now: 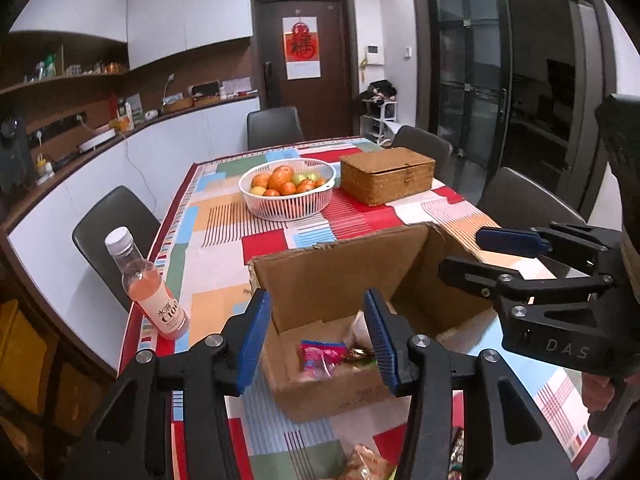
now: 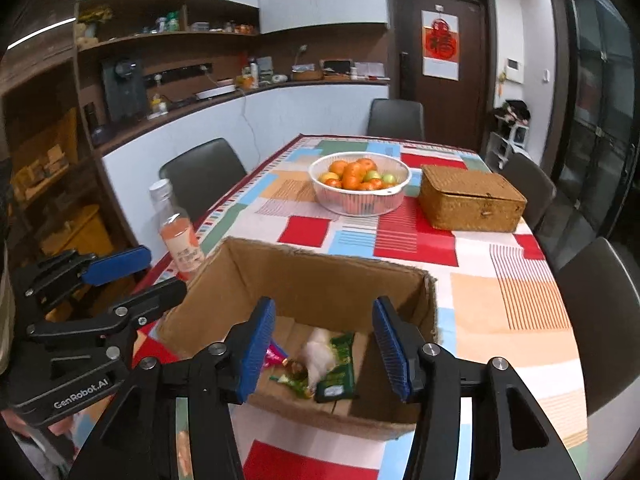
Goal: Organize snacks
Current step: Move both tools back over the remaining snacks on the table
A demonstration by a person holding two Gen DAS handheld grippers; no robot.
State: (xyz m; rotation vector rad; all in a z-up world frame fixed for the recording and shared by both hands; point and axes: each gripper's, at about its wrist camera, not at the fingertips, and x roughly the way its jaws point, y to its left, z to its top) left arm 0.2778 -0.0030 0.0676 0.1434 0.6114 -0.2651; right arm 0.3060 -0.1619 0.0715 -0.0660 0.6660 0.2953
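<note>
One open cardboard box (image 2: 320, 280) sits on the patchwork tablecloth (image 2: 500, 300), and the snacks lie loose on its floor. From the right wrist, four or so pieces show: a green packet (image 2: 338, 368), a pale wrapped piece (image 2: 318, 354), a small green-and-brown sweet (image 2: 294, 376) and a pink wrapper edge (image 2: 276, 354); their print is too small to read. From the left wrist, a pink packet (image 1: 320, 356) lies in the near corner.

The right gripper (image 2: 326, 354) hangs just over the box's near wall, its blue pads (image 2: 256, 352) apart with nothing between them, the snacks below and just ahead. The left gripper (image 1: 318, 346) hangs over the box's near left corner, pads likewise apart and empty, the pink packet below the gap. Each gripper shows in the other's view: "DAS" reads on the right one's body, "GenRobot.AI" on the left one's.

Beyond the left gripper's left pad stands one bottle (image 1: 146, 284) of pink drink, white cap, label reading "C100" under two Chinese characters. Past the box sit one white basket (image 2: 360, 184) of oranges and green fruit and one closed wicker box (image 2: 472, 200). Two more wrappers (image 1: 372, 462) lie on the cloth under the left gripper. On the door hangs a calendar (image 1: 302, 48) with a red "福". Four chairs (image 1: 274, 126) show around the table.
</note>
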